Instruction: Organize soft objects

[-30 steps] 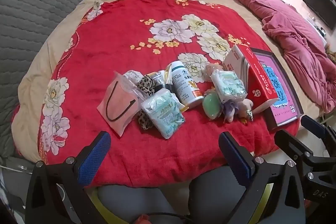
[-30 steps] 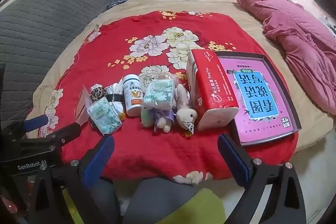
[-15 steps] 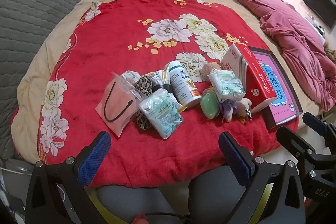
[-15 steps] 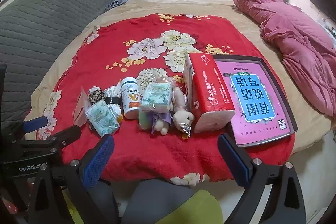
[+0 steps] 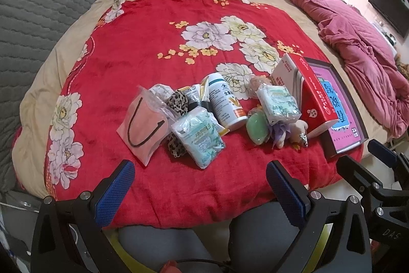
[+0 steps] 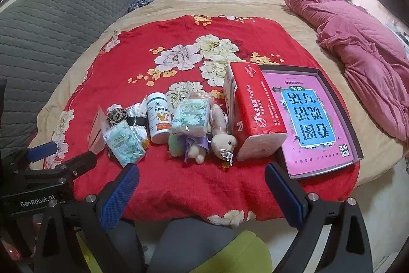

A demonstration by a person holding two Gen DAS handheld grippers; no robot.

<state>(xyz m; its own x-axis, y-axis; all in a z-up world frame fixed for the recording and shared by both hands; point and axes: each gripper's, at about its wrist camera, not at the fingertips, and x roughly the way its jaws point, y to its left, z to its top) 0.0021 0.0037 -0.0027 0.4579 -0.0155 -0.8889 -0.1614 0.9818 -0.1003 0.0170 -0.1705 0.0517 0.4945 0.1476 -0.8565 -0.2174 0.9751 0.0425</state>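
Both grippers — left gripper [image 5: 199, 186], right gripper [image 6: 202, 186] — spread, empty. Plush toy [image 6: 225, 142] likely light, compressible — pinch across its body.

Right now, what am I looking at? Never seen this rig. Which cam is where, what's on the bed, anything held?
No robot arm here: a person holds a two-finger gripper in each hand, each with a fisheye camera looking forward along its fingers. One picture comes from the left gripper, the other from the right gripper. The blue pads are the fingers. Both grippers are open and hold nothing.

Both hover at the near edge of a red floral blanket on a bed. On it lies a cluster: a pink pouch, tissue packs, a white bottle, a small plush toy, a red tissue box and a pink book box. A pink quilt lies to the right.
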